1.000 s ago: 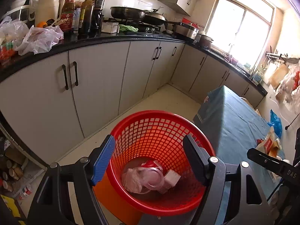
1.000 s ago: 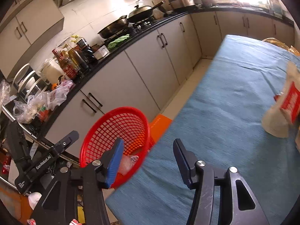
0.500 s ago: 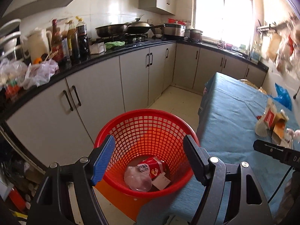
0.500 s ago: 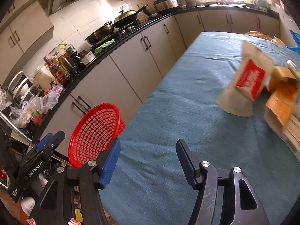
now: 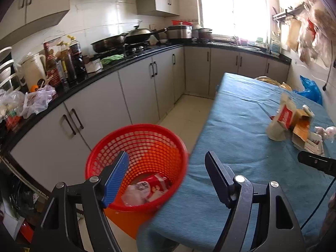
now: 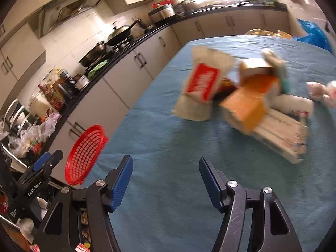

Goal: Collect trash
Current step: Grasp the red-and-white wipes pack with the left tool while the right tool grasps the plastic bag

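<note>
While right gripper (image 6: 166, 180) jaws widen (empty), left gripper (image 5: 167, 174) gapes; blurred tan bag (image 6: 201, 88), red label

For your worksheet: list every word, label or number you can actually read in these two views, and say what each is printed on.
"GenRobot.AI": on the left gripper body, right wrist view.
Red label on the paper bag: blurred, unreadable.
Bottle labels on the counter: too small.
Red packet in the basket: unreadable.
</note>
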`<state>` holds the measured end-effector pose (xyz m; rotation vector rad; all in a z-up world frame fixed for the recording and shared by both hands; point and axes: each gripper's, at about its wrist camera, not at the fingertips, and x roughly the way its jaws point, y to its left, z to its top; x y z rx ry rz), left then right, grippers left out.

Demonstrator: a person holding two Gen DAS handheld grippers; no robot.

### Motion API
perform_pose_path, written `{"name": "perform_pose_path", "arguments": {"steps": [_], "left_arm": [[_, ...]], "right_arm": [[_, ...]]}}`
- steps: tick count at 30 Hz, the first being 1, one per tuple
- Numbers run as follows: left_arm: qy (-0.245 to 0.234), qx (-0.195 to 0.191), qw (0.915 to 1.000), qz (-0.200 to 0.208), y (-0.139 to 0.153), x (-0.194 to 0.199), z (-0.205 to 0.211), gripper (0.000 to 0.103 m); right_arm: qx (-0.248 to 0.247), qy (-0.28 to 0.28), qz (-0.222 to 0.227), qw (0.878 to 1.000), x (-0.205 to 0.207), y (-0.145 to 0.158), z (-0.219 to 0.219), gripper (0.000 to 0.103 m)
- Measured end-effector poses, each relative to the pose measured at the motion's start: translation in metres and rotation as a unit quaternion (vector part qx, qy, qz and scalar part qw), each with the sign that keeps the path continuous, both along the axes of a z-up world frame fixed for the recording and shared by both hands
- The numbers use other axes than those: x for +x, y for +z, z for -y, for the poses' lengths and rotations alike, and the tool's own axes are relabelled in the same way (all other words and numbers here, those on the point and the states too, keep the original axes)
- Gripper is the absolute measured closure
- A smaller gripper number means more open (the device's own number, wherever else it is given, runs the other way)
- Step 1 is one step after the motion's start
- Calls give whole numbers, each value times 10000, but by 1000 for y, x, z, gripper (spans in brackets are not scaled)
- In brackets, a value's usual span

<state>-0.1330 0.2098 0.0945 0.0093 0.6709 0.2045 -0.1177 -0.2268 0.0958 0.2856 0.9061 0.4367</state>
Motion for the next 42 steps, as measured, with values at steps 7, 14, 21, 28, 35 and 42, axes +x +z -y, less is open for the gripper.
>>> {"name": "perform_pose_path", "arguments": {"steps": [7,14,21,28,35,42], "left_arm": [[-425,-240,9987,-167,-4,14,36,29],[-1033,-627,9916,-465,-20,48,83,29],[-1604,-757,9821,-640,-22,90,132,29],[-1923,-1121,9713,-843,-19,144,159,18],[-2107,-851,9696,-913,-30,176,184,17],[-2243,-532,9684,-954,-43,202,200,17]], "right_arm": [[-103,-742,-70,9972,-8,-6,94,28],[-171,-1547,-112,9877,-13,-4,180,24],[-500,-2050,-9,9775,1,2,233,17],[-130,-2220,-162,9748,45,-1,252,16],[-87,-2314,-274,9724,84,-12,236,16],[-264,-2324,-238,9720,94,-14,228,31]]}}
